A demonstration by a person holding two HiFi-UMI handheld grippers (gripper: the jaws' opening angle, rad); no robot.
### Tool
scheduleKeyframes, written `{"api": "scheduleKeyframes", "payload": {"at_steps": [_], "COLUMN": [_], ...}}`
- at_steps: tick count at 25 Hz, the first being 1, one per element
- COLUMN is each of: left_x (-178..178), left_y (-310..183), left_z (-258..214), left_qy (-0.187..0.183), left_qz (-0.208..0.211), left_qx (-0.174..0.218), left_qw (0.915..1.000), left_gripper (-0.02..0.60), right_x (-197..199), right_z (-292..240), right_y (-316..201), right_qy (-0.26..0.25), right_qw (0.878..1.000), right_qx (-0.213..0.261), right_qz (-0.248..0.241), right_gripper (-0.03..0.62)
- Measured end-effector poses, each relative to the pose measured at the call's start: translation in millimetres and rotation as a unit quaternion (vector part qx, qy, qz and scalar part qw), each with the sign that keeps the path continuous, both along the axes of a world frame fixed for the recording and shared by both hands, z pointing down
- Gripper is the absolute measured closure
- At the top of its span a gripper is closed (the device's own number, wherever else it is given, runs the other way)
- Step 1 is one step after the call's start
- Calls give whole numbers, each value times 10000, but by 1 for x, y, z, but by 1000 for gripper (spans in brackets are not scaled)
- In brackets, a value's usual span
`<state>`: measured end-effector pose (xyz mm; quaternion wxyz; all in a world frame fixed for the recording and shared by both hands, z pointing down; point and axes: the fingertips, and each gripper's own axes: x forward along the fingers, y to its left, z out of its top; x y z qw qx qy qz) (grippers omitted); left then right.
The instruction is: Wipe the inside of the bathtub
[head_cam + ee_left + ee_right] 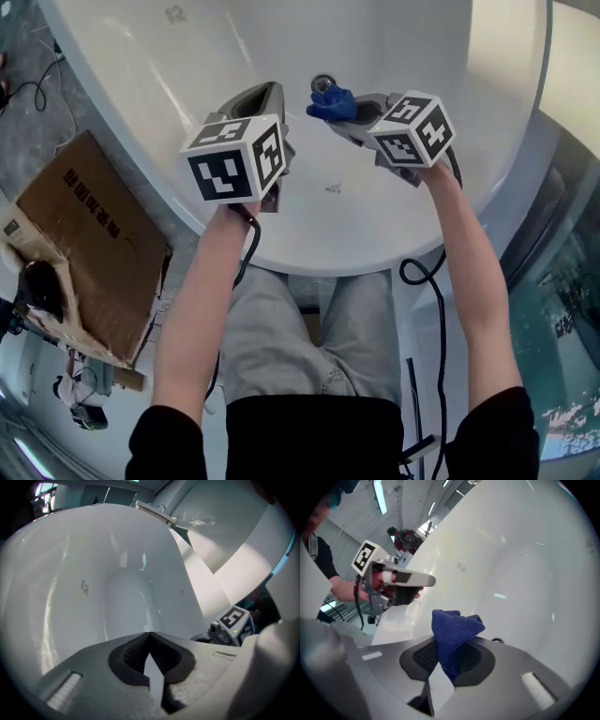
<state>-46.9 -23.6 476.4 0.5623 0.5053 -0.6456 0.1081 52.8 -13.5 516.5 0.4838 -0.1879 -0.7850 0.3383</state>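
Note:
A white bathtub (309,234) curves below me, its drain (323,84) just beyond the grippers. My right gripper (339,111) is shut on a folded blue cloth (332,103), which sticks up from the jaws (454,630) above the tub's inner wall (525,564). My left gripper (267,98) hangs beside it on the left, shut with nothing between its jaws; its own view looks down the tub's basin (117,592). The left gripper (396,581) also shows in the right gripper view.
A brown cardboard box (89,239) lies on the floor left of the tub. Black cables (431,309) trail from both grippers along the person's arms. A glass panel (562,281) stands at the right. A small speck (333,188) marks the tub's near wall.

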Motion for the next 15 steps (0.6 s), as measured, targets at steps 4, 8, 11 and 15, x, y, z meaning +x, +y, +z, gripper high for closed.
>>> {"api": "scheduleKeyframes", "payload": {"at_steps": [4, 8, 11, 15], "left_x": [19, 33, 34, 29], "left_y": [12, 18, 34, 50], "left_z": [21, 58, 75, 93], "left_qy": [293, 466, 592, 694], "left_qz": [-238, -214, -289, -491], "left_qx": [-138, -227, -365, -468], "left_qw": [9992, 9984, 9972, 9953], "left_gripper": [580, 580, 580, 580], "right_x": [13, 32, 59, 70], "right_z": [63, 144, 186, 215], "right_y": [-5, -2, 12, 31], "right_qy": [577, 1089, 1691, 1835], "right_qw": [9961, 9894, 9788, 9698], "right_qx": [290, 311, 163, 360], "right_qz": [-608, -906, -1147, -1563], "right_gripper": [521, 522, 522, 522]}}
